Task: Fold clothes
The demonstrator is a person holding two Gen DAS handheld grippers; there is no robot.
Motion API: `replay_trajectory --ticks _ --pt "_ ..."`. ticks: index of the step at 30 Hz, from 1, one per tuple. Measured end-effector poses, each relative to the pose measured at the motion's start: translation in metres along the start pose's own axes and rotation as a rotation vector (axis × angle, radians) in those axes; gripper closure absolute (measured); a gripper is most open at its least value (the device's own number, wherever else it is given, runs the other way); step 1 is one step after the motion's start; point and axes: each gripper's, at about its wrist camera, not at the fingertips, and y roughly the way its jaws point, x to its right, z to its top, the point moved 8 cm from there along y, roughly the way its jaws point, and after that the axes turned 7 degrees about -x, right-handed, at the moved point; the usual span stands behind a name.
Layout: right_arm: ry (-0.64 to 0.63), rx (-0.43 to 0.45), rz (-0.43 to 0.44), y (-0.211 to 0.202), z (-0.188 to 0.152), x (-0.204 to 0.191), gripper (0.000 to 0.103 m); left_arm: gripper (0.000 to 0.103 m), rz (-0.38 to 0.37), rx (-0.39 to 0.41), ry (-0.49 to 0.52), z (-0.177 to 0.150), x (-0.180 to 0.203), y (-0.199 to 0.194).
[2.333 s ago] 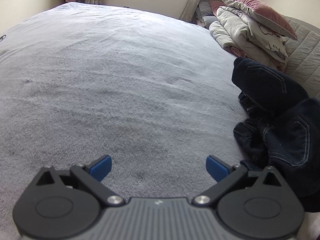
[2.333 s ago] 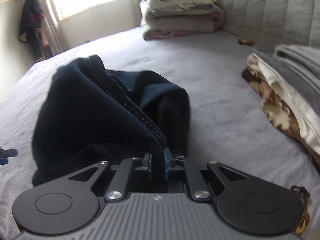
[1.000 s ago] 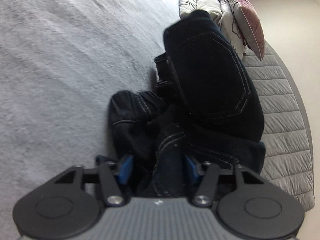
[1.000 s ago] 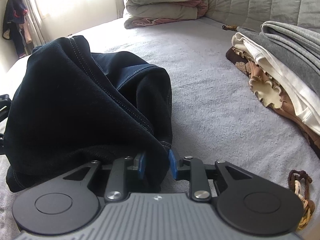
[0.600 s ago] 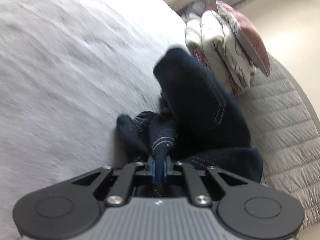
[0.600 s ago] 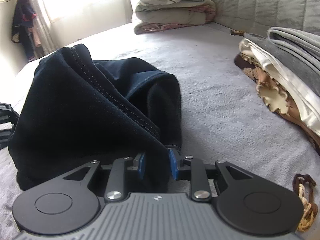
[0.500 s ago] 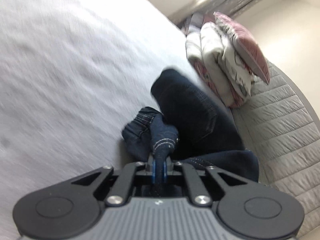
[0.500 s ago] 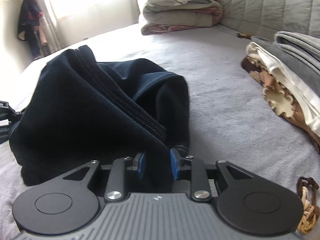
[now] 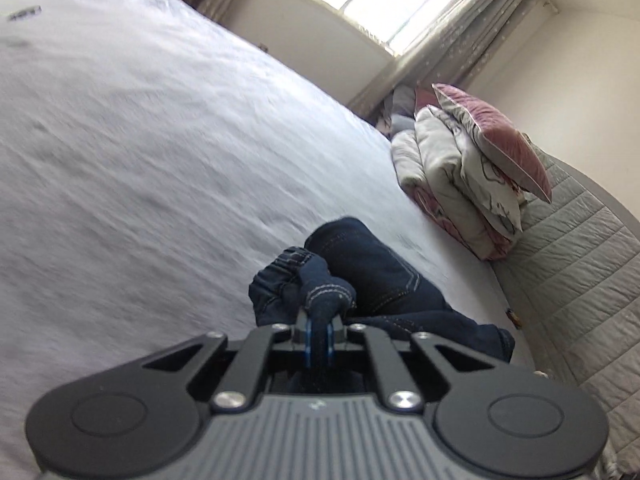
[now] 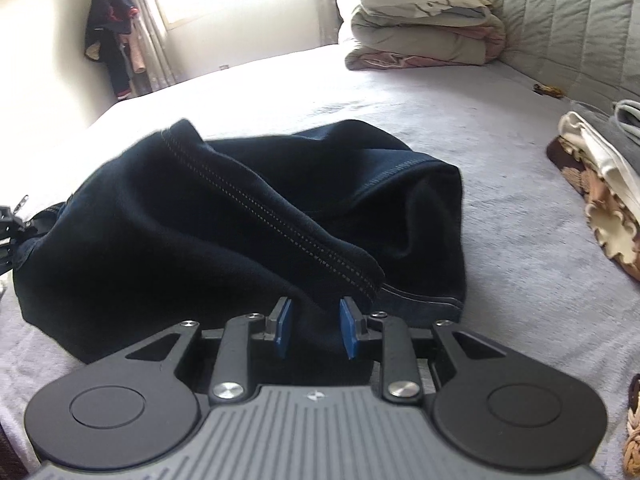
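A pair of dark blue jeans [image 9: 372,276] lies bunched on the grey bedspread [image 9: 140,152]. My left gripper [image 9: 319,334] is shut on a fold of the jeans near the elastic waistband and holds it up off the bed. In the right wrist view the jeans [image 10: 200,224] form a dark heap with a stitched seam running toward my right gripper [image 10: 314,330]. Its blue pads are partly apart with a thick fold of the denim between them. The left gripper shows at the left edge of the right wrist view [image 10: 8,236].
A stack of folded duvets with a pink pillow [image 9: 472,184] stands at the head of the bed by the quilted headboard [image 9: 580,260]. A pile of folded clothes [image 10: 600,184] lies to the right. Clothes hang by the window [image 10: 114,40].
My left gripper closed on the jeans fold and lifted, tilting up toward the window. My right gripper's pads have spread a little, with the denim still between them.
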Motion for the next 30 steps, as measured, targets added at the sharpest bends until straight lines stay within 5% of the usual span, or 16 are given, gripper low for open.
replay_trajectory --ticks 8,20,25,28,30 --pt "-0.038 0.014 0.036 -0.006 0.015 -0.028 0.075 0.096 0.044 0.045 0.027 -0.012 -0.033 -0.052" --pt "-0.156 0.038 0.090 -0.005 0.051 -0.090 0.075 0.094 0.094 -0.158 0.091 -0.068 -0.070 -0.052" --pt "-0.216 0.032 0.103 0.001 0.060 -0.118 0.075 0.080 0.027 -0.233 0.029 -0.059 -0.080 -0.052" --pt "-0.234 0.025 0.118 0.005 0.066 -0.131 0.069 0.062 -0.003 -0.225 -0.022 -0.048 -0.087 -0.052" --pt "-0.243 0.009 0.133 0.009 0.070 -0.141 0.066 0.061 -0.016 -0.209 -0.071 -0.038 -0.093 -0.050"
